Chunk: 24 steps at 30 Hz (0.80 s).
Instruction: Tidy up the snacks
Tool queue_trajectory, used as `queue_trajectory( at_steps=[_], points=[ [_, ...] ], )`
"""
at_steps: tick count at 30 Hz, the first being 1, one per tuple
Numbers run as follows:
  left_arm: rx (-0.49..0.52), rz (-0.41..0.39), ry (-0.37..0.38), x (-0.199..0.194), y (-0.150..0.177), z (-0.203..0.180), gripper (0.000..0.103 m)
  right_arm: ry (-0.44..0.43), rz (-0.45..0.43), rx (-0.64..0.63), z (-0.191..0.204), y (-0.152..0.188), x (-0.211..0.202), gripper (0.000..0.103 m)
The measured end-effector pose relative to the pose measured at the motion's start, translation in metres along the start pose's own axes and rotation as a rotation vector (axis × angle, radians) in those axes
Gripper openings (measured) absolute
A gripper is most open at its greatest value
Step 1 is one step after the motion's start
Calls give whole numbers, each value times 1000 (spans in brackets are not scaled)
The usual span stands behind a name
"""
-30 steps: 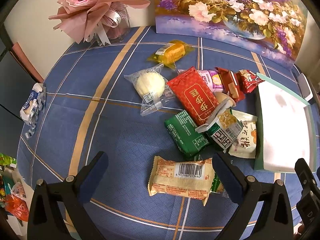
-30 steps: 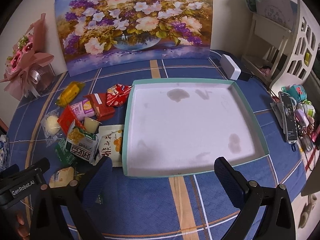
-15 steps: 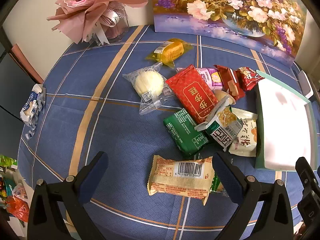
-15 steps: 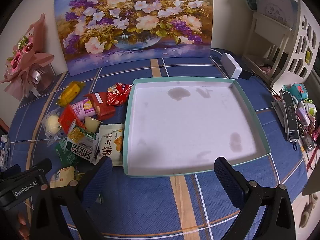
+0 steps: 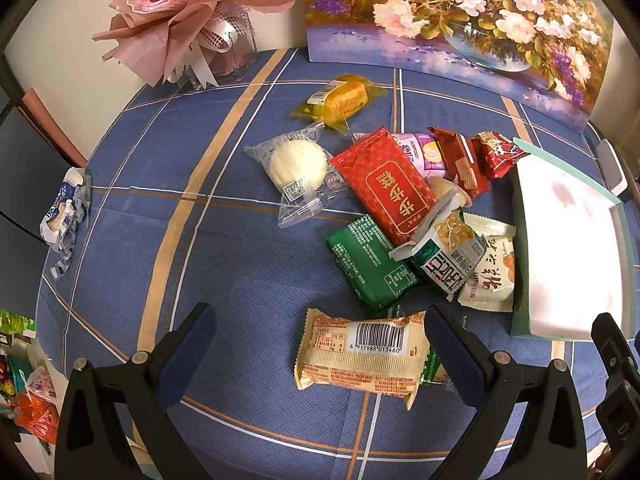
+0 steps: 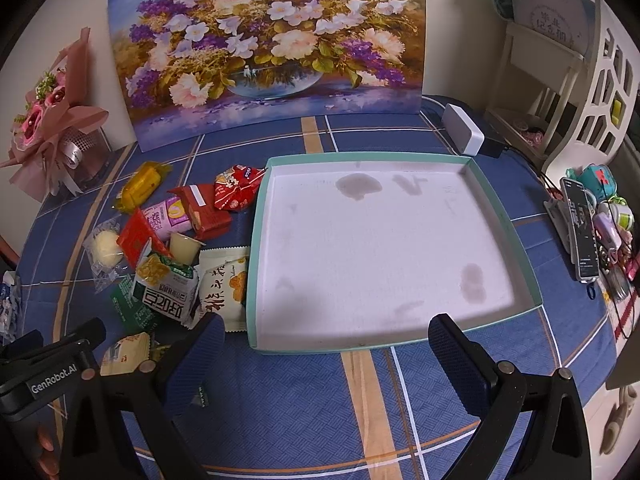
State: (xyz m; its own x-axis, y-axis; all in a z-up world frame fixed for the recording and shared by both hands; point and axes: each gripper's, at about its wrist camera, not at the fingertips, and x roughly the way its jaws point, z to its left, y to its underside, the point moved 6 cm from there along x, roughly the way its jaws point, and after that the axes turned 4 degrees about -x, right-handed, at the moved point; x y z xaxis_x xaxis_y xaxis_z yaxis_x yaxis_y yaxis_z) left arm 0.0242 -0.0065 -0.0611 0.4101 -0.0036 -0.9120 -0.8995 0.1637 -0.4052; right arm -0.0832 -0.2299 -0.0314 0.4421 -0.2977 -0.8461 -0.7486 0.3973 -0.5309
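Left wrist view: left gripper (image 5: 320,344) spread wide, nothing between the pads, low centre of frame; beige barcode packet (image 5: 362,354) lying flat on the blue checked cloth (image 5: 200,272), partly between the fingertips and touching neither; against the frames of a second ago, packet and heap sit slightly lower and larger in frame, so a small advance toward the pile, no contact made; no snack displaced.

Centre right of frame: heap of snacks, overlapping; green packet (image 5: 370,262) under the red packet (image 5: 386,190); white-and-green bag (image 5: 448,258) leaning on the cream sachet (image 5: 490,276); clear-wrapped white bun (image 5: 296,170) and yellow cake (image 5: 342,100) lying apart toward upper centre.

Right wrist view: right gripper (image 6: 326,354) likewise agape and empty, bottom centre, hovering just short of the near rim of the teal tray (image 6: 256,240); tray interior bare but for faint stains; view practically unaltered from the earlier frames.

Judgement: sorting not begun, all snacks left of the tray and outside it; barcode packet the likely first pick; closing on its short sides advisable, wrapper thin and apt to slip.
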Motion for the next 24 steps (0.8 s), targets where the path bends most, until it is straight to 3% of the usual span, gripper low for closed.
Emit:
queue_trajectory(
  at_steps=[24],
  points=[
    [-6,29,-2,6,3,-1,103,-14,16,-4,4,2,3,103]
  ],
)
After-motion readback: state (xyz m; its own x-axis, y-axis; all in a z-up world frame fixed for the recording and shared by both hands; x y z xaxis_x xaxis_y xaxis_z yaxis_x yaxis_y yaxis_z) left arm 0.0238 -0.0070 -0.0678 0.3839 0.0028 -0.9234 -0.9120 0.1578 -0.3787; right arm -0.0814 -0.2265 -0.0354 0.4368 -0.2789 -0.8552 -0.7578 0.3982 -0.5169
